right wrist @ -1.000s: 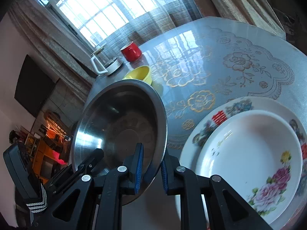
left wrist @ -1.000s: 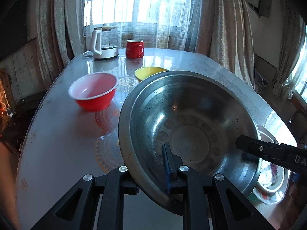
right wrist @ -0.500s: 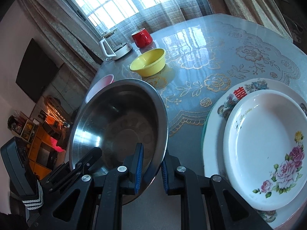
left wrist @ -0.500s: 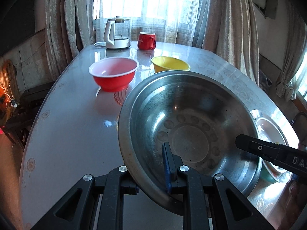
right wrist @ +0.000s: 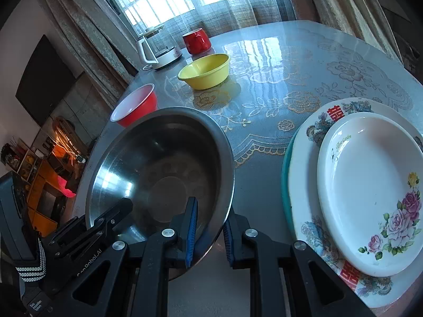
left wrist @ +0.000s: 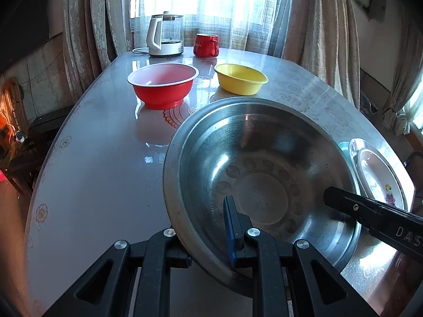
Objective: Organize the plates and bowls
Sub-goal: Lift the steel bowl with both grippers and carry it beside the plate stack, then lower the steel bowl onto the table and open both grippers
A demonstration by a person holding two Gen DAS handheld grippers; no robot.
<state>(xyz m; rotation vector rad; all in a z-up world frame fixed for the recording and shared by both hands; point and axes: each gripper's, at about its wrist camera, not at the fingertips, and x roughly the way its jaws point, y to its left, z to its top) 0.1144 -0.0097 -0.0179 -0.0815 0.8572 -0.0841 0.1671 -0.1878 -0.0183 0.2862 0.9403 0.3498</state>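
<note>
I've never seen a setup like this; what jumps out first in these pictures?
A big steel basin fills the foreground, its rim clamped by the left gripper and the right gripper. Beyond it on the table sit a red bowl and a yellow bowl. Stacked floral plates lie to its right.

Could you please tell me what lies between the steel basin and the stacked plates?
Only bare tablecloth separates the round steel basin from the stacked floral plates, seen in the right wrist view.

"Rose Garden", seemingly, on white plate (right wrist: pixel 370 185)
</note>
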